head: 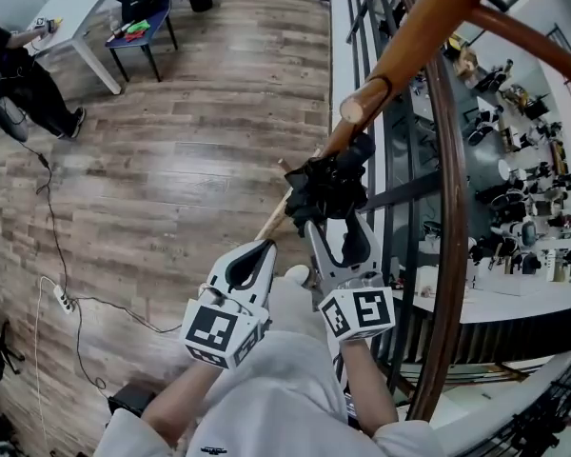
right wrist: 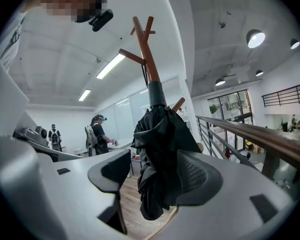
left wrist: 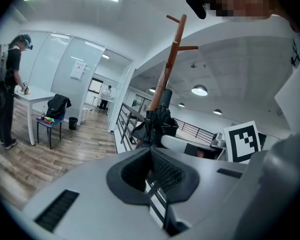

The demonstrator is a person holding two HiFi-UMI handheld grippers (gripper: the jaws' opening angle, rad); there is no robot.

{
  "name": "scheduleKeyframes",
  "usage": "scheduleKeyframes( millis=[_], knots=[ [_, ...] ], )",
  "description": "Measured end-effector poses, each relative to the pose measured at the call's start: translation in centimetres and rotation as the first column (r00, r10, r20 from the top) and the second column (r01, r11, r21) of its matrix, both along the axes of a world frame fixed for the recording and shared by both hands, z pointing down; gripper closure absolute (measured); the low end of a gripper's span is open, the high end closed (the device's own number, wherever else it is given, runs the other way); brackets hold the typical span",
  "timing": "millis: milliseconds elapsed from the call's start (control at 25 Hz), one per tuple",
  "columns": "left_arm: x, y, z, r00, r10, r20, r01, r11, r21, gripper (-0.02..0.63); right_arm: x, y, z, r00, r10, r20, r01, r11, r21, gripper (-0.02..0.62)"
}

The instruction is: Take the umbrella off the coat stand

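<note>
Your right claw (right wrist: 157, 179) is spread wide around the folded black umbrella (right wrist: 162, 129), hanging on the coat stand (right wrist: 146, 51) ahead, lined up for the grab. Your left claw (left wrist: 151, 164) is closed, empty, kept clear.

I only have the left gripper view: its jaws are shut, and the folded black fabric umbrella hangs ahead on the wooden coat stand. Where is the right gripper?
Observer: The right gripper is at the umbrella. The fabric sits between its jaws.
Operator: Clamped?
Observer: No. The jaws stand wide open, with clear space beside the fabric.
Operator: And my left one?
Observer: Head view puts the left gripper left of the right one, its tips short of the umbrella.
</note>
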State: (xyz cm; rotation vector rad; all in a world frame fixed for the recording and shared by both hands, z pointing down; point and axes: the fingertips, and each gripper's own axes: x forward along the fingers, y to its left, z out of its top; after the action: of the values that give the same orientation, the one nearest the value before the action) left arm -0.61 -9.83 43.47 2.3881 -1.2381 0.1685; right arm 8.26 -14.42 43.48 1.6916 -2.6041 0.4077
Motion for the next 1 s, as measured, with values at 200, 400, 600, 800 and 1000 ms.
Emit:
scheduleKeyframes(
  millis=[200, 400, 600, 800, 1000],
  knots=[
    [0.6, -1.2, 0.5, 1.0, 0.011, 0.005, -0.011, 1.0, 0.015, 0.586, 0.4, -1.8, 0.6, 0.998, 0.06, 0.001, -0.06, 0.998, -0.013, 0.305],
    [0.5, -1.2, 0.7, 1.0, 0.003, -0.001, -0.003, 1.0, 0.008, 0.586, 0.0, -2.8, 1.2, 0.998, 0.07, 0.006, -0.07, 0.998, -0.01, 0.302],
    [-0.1, -1.0, 1.2, 1.0, 0.003, 0.019, -0.003, 1.0, 0.004, 0.586, -0.2, -4.0, 1.1, 0.996, 0.094, 0.01, -0.094, 0.996, -0.005, 0.302],
    [-1.6, -0.4, 2.3, 0.999, -0.003, 0.053, 0.004, 1.0, -0.012, 0.586, -0.2, -4.5, 1.4, 0.989, 0.148, 0.01, -0.148, 0.989, -0.008, 0.302],
    [-2.6, -0.5, 2.2, 0.998, -0.009, 0.062, 0.01, 1.0, -0.015, 0.586, -0.2, -5.1, 1.4, 0.974, 0.227, -0.008, -0.227, 0.974, -0.017, 0.302]
  ],
)
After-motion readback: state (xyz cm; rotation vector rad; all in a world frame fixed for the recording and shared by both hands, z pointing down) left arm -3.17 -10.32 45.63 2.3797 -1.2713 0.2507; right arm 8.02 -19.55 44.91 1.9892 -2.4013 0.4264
